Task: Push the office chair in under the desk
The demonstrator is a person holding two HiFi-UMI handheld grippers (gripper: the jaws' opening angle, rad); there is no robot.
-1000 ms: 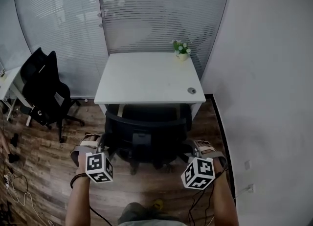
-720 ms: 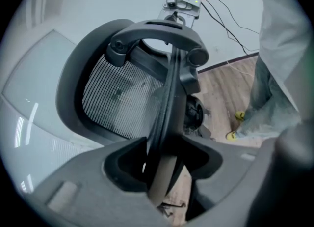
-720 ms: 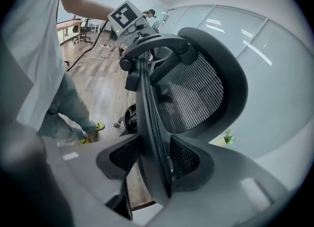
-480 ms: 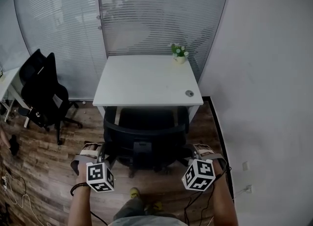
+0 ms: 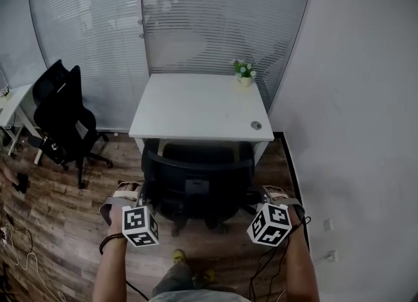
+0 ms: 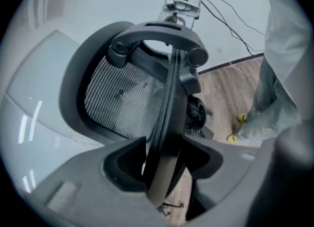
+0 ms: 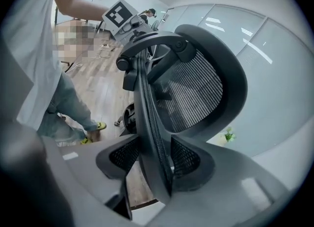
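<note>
Both pinching office chair (image 5: 196, 183) backrest, unmoved since before, left gripper (image 6: 167, 147) steady, right gripper (image 7: 157, 150) jaws just widening.

A second ago we saw a single yellow shoe (image 5: 206, 273) on the brown wood-plank floor (image 5: 65, 229), behind the black mesh-backed office chair (image 5: 196, 183). Now we count two. The second yellow shoe (image 5: 177, 255) has come in ahead of the first, nearer the chair's wheeled base and the front edge of the white rectangular desk (image 5: 196, 108). The grey trouser leg above it has come forward with it.

The right gripper (image 7: 157, 172) has just been opening its jaws slightly, with the rim of the chair's backrest between them. The left gripper (image 6: 164, 167) has also eased its jaws a touch wider round the rim's other side.
</note>
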